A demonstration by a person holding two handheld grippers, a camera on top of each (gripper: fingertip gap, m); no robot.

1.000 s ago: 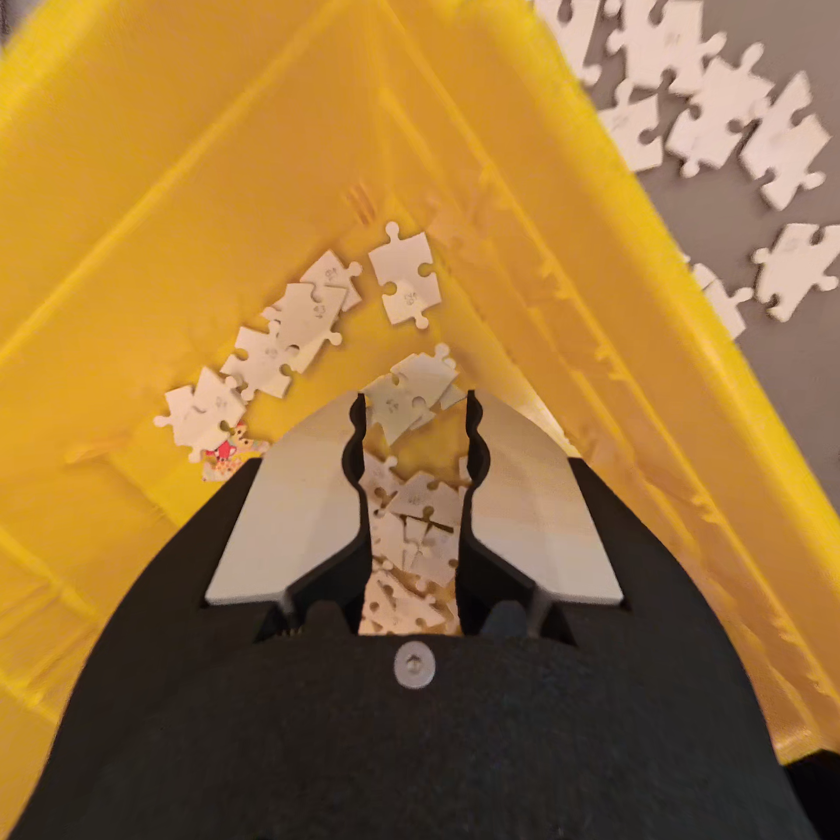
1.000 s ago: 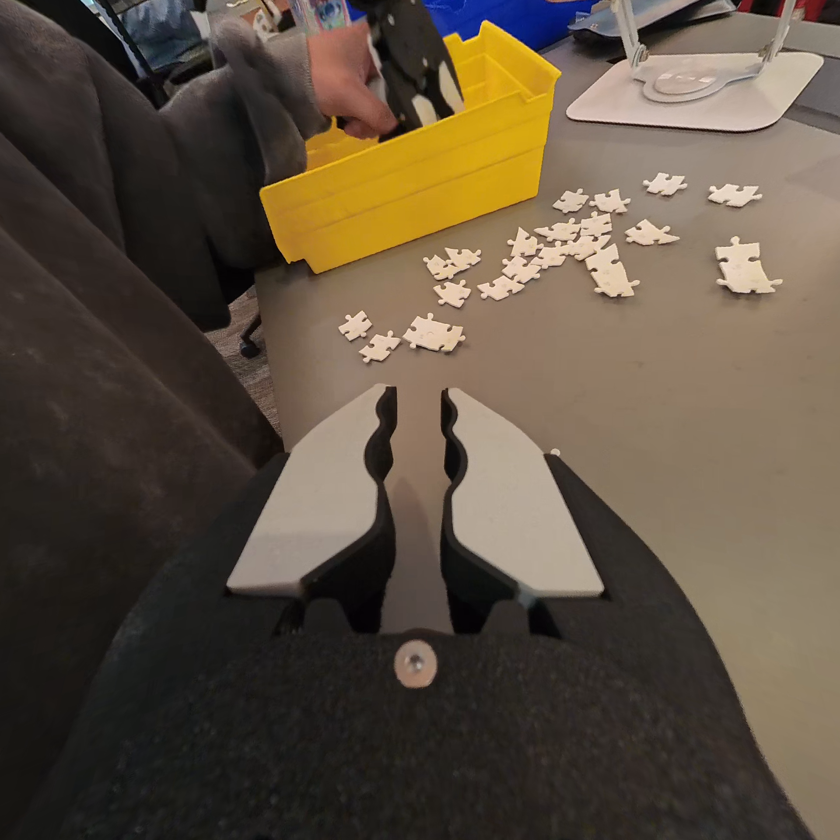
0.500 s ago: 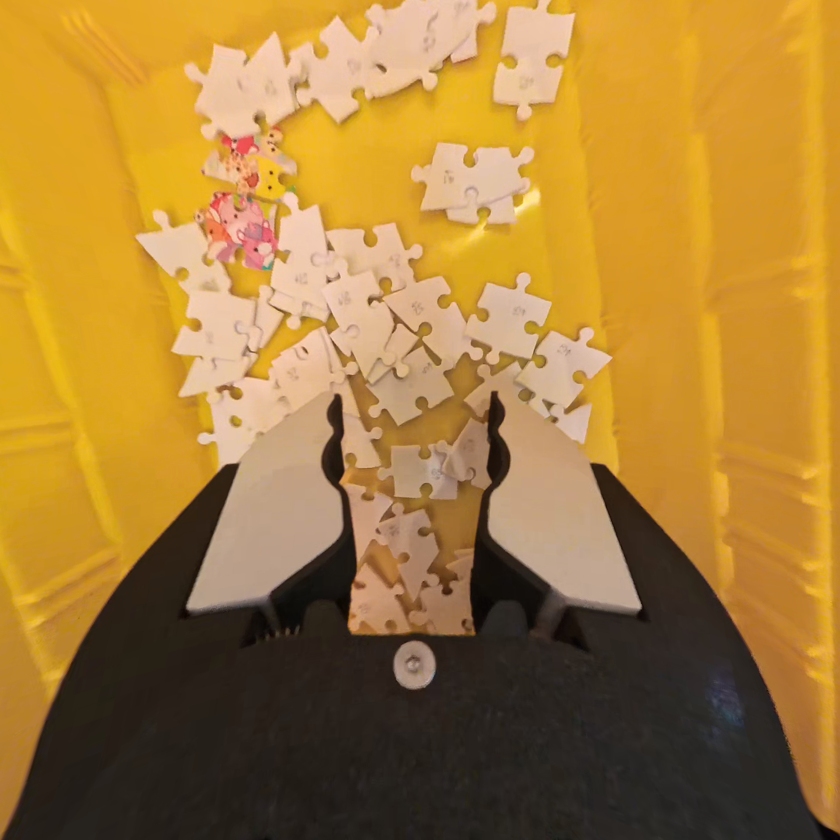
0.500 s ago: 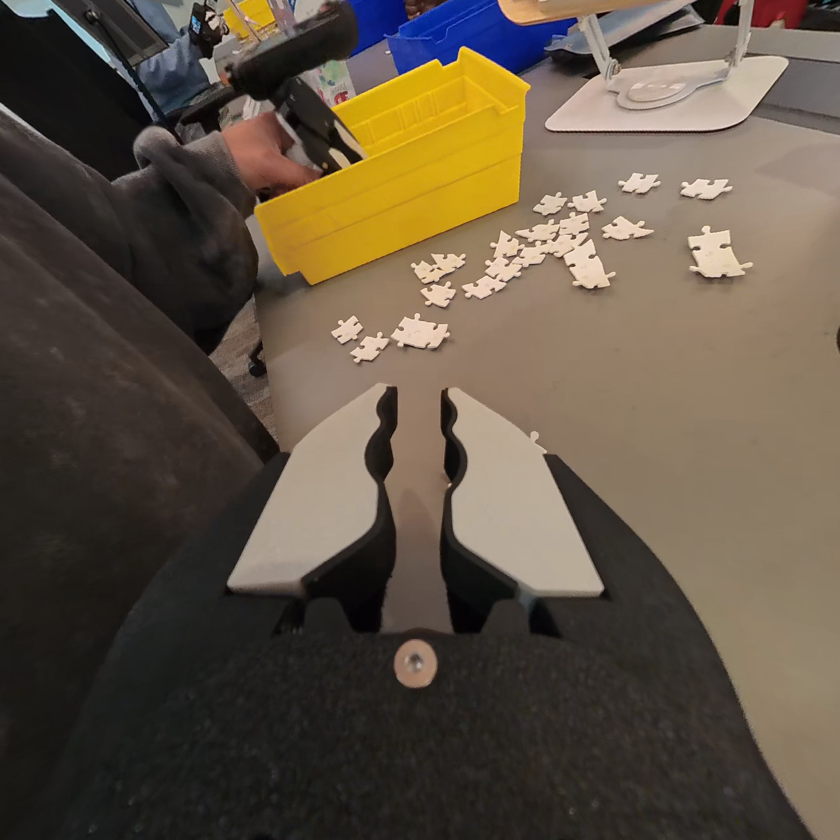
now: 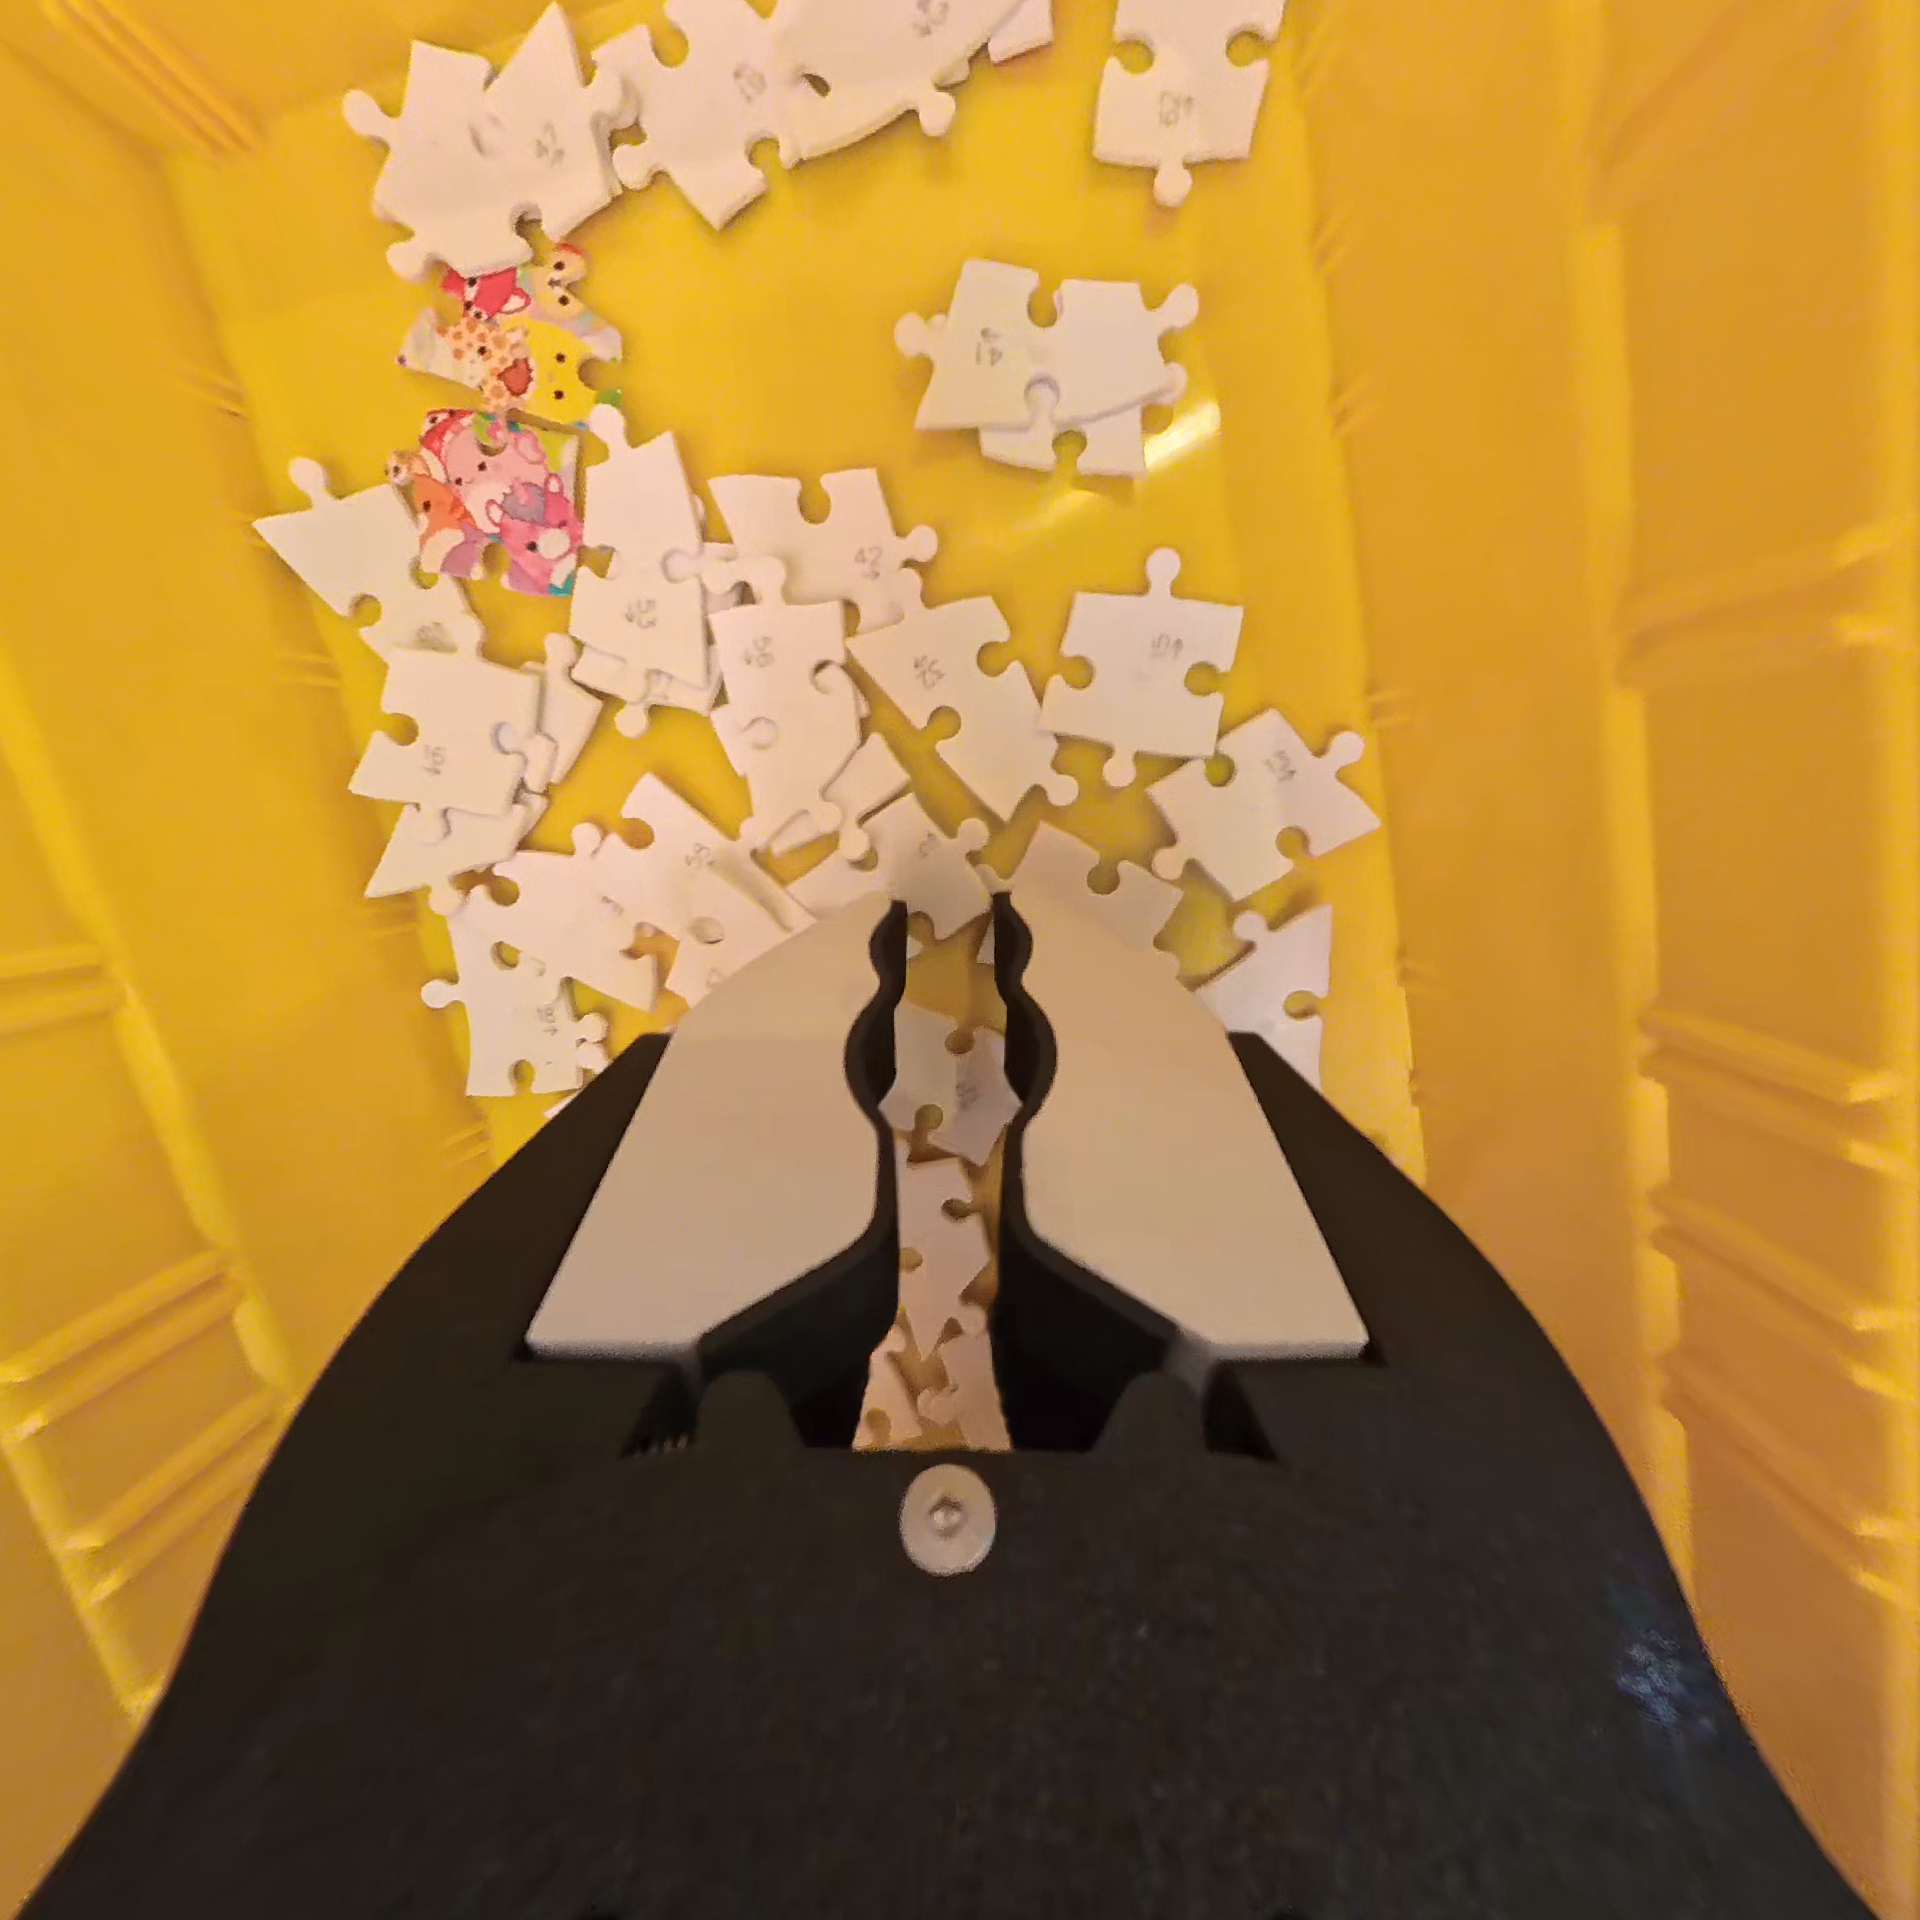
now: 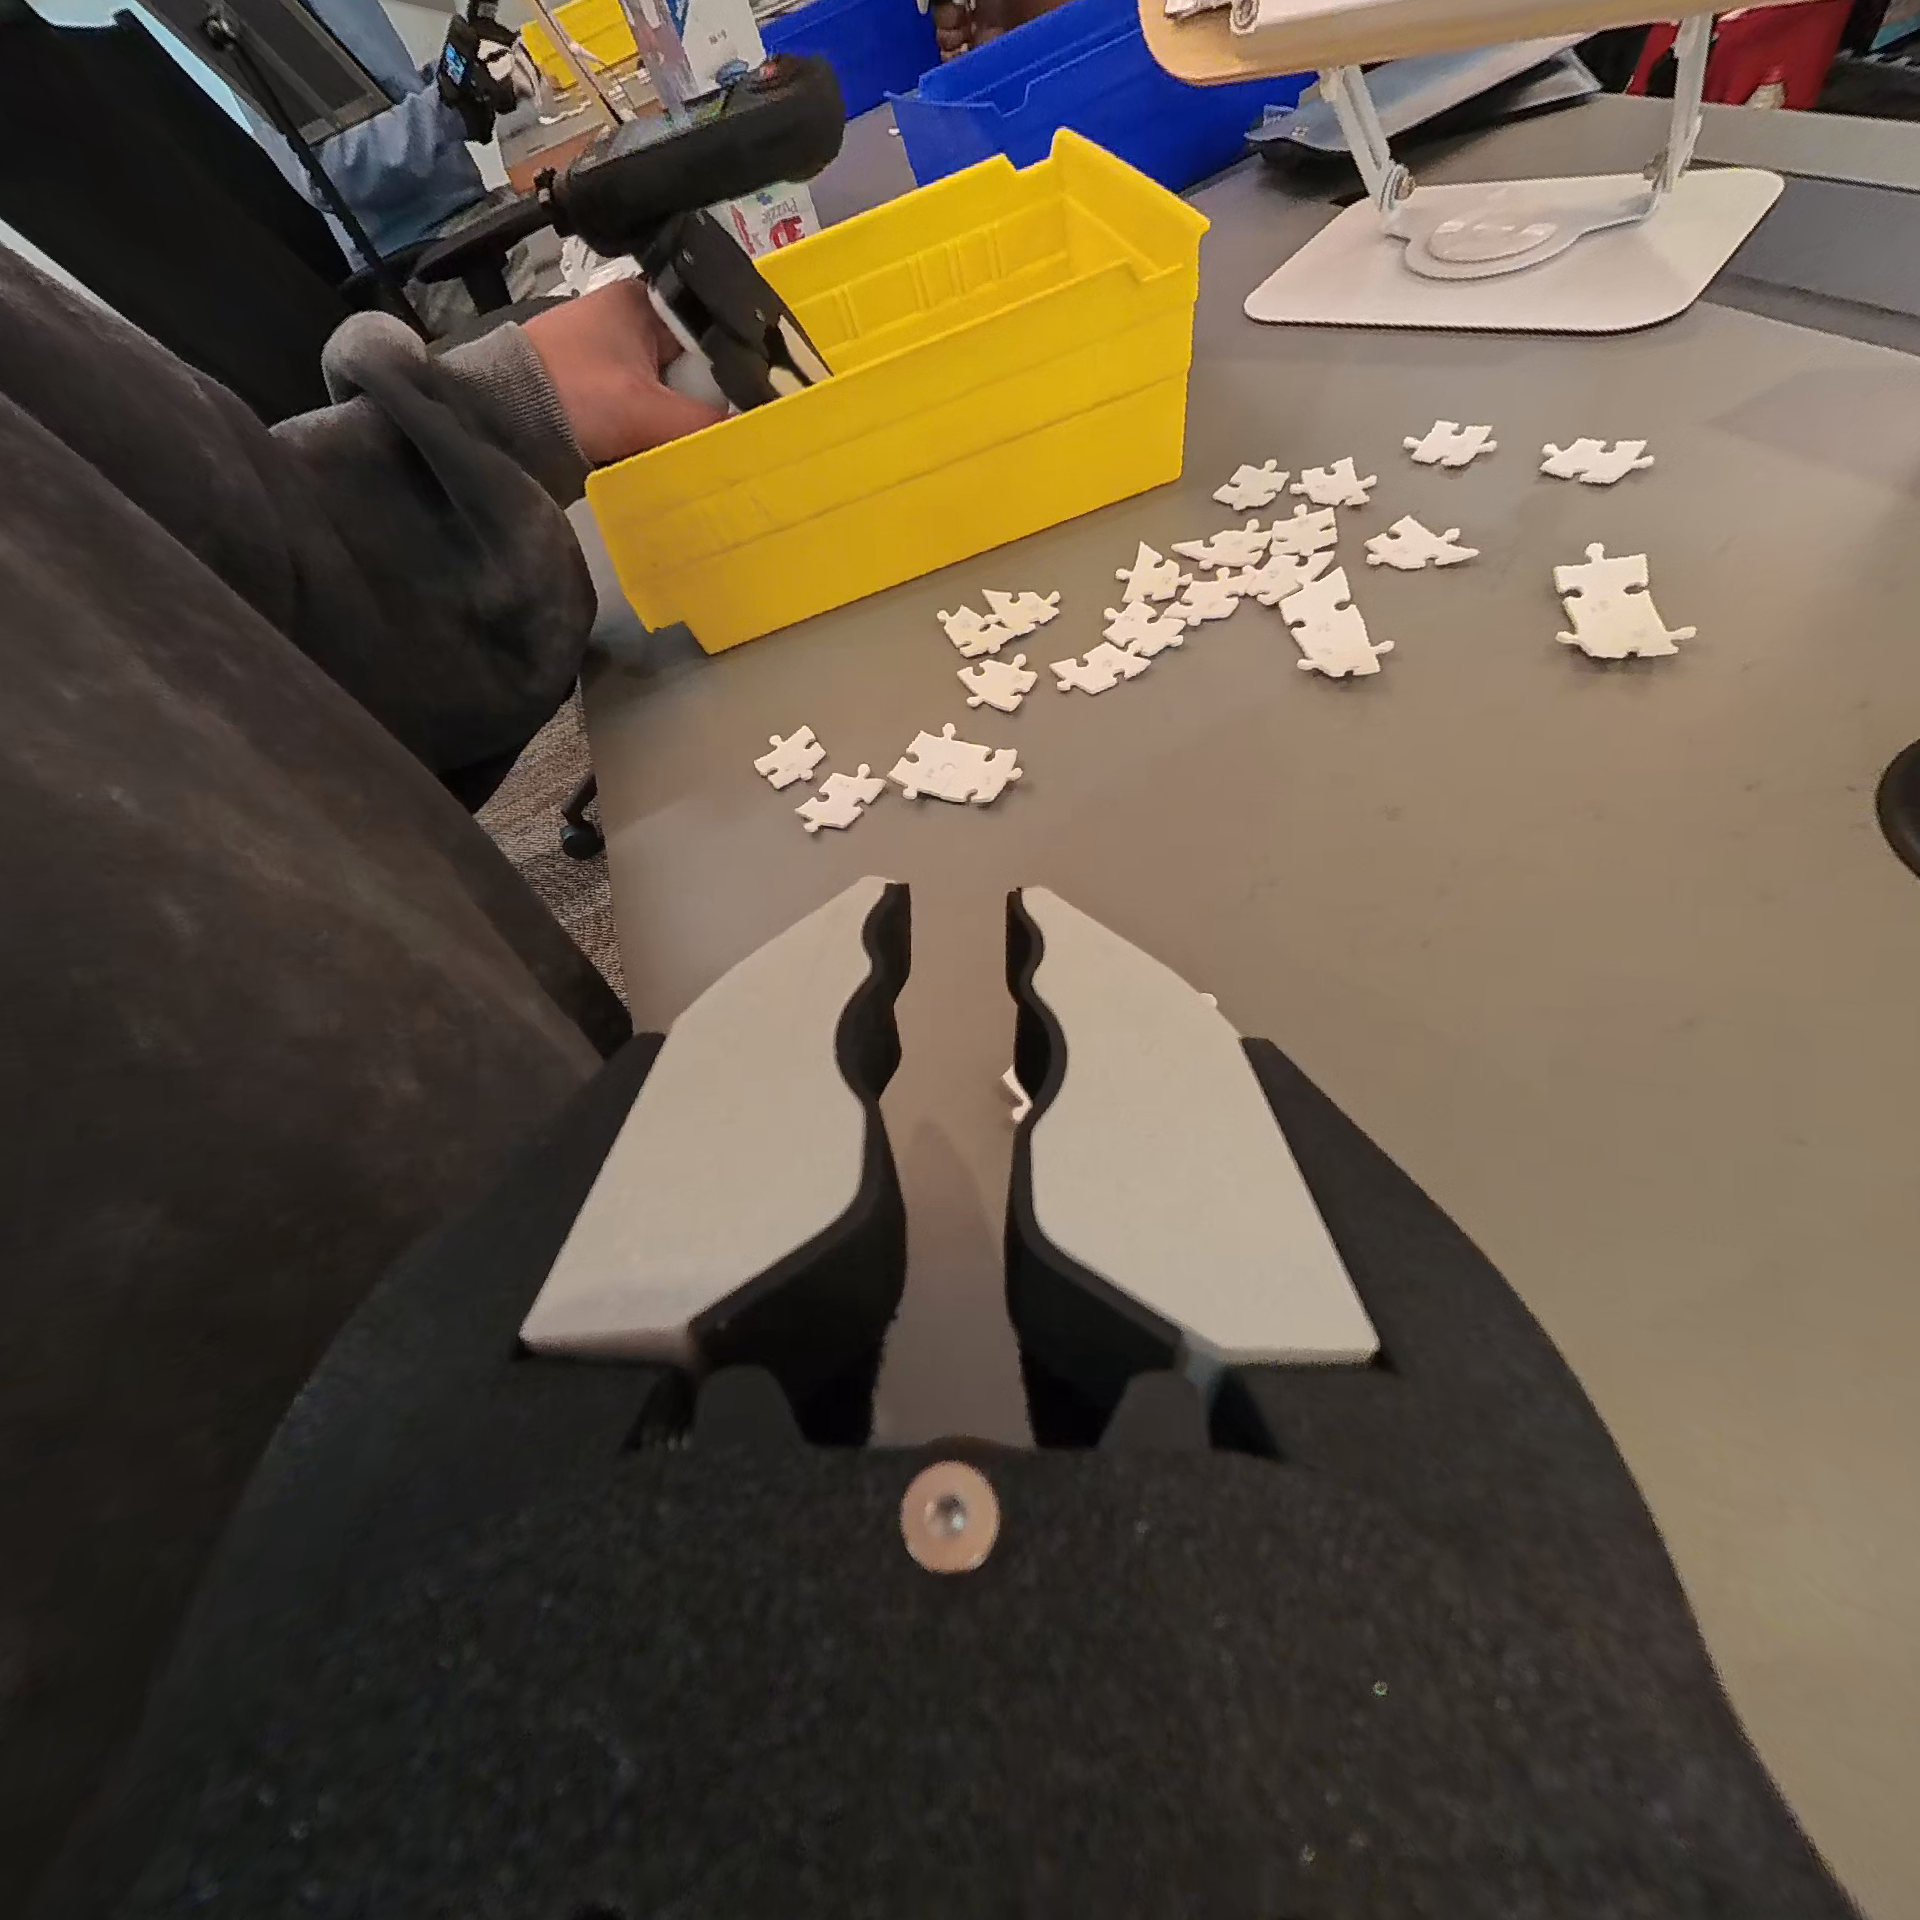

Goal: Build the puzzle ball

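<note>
My left gripper (image 5: 948, 902) is down inside the yellow bin (image 5: 1662, 623), over a heap of white puzzle pieces (image 5: 790, 665) lying blank side up. Its jaws stand at a narrow gap around one white piece (image 5: 961, 1091) on the bin floor. Two colourful picture-side pieces (image 5: 499, 499) lie at the far left of the heap. In the right wrist view the left gripper (image 6: 748, 332) dips into the bin (image 6: 935, 488). My right gripper (image 6: 958, 894) hovers low over the grey table (image 6: 1455, 1039), slightly open and empty.
Several loose white pieces (image 6: 1226, 582) lie scattered on the table right of the bin, with a joined pair (image 6: 1616, 608) farther right. A white stand base (image 6: 1507, 249) and blue bins (image 6: 1081, 94) sit behind. A dark sleeve (image 6: 416, 520) fills the left. About 40 cm separates my left fingertips from my right.
The left gripper swung from the bin's corner to look straight down its length, then its jaws closed from wide to a narrow gap around a piece. The right gripper drifted slightly, with its gap unchanged.
</note>
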